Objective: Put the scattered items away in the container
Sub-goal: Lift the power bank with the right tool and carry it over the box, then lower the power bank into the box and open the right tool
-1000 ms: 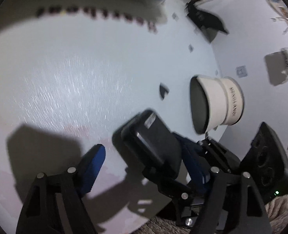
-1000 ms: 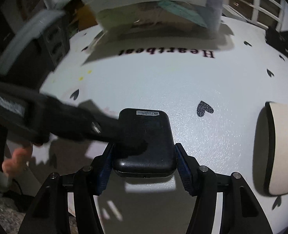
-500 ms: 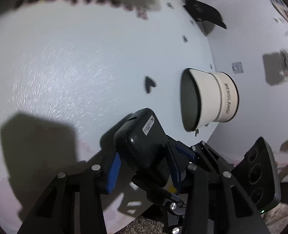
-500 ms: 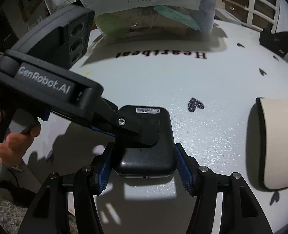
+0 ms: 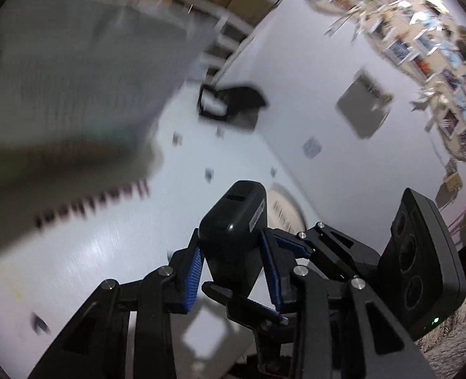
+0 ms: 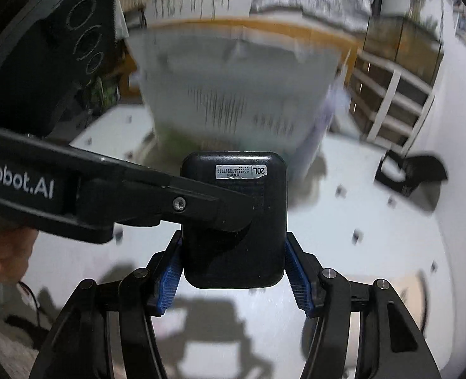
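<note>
- Right wrist view: right gripper [image 6: 233,271] clamps black case [image 6: 234,221] by its sides, above table [image 6: 375,237].
- Left gripper [image 5: 233,271], jaws just closing, pinches its faces.
- Risk: opposed pulls twist case loose short of bin [image 6: 233,79].

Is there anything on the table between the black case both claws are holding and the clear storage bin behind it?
Nothing visible. The black case is clamped in the right claw and the left claw, and only bare white table shows ahead of it up to the blurred bin.
</note>
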A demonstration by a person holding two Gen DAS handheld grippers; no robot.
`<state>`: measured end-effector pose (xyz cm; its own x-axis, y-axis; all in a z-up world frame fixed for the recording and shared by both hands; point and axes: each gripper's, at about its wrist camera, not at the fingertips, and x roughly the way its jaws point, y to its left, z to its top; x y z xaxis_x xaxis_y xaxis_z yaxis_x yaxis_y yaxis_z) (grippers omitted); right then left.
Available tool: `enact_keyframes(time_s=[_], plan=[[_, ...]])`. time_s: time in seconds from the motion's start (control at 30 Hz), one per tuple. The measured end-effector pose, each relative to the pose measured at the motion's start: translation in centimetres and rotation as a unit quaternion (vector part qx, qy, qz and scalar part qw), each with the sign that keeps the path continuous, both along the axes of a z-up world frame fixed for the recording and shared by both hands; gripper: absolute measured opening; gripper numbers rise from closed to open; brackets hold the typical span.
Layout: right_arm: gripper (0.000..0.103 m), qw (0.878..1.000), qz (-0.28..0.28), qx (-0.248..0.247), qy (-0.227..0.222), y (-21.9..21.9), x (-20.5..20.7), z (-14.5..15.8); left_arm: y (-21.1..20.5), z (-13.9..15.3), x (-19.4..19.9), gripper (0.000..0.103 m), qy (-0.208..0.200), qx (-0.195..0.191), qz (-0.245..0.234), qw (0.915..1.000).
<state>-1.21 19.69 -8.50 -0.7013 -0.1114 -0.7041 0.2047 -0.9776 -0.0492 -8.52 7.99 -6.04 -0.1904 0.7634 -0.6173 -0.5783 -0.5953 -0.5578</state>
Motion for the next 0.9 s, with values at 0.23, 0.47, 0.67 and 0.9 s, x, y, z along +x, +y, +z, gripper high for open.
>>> enact_keyframes(time_s=[0.23, 0.47, 0.67, 0.9], plan=[[0.061, 0.992, 0.030, 0.071, 0.097, -1.5, -4.9, 8.2, -1.1, 9.1, -4.2, 0.035, 0.108, 0.035, 0.016, 0.9934], [0.061, 0.977, 0.090, 0.145, 0.131, -1.7, -13.5, 16.5, -1.1, 17.6, -11.8, 0.034, 0.163, 0.041, 0.035, 0.9851], [0.061, 0.968, 0.165, 0.172, 0.083, -2.0, -20.6, 19.3, -2.2, 18.8, -17.3, 0.034, 0.129, 0.039, 0.084, 0.9874], [0.061, 0.930, 0.279, 0.238, -0.030, -3.6, -24.9, 14.4, -2.5, 12.3, -20.5, 0.034, 0.034, 0.016, 0.111, 0.9931]])
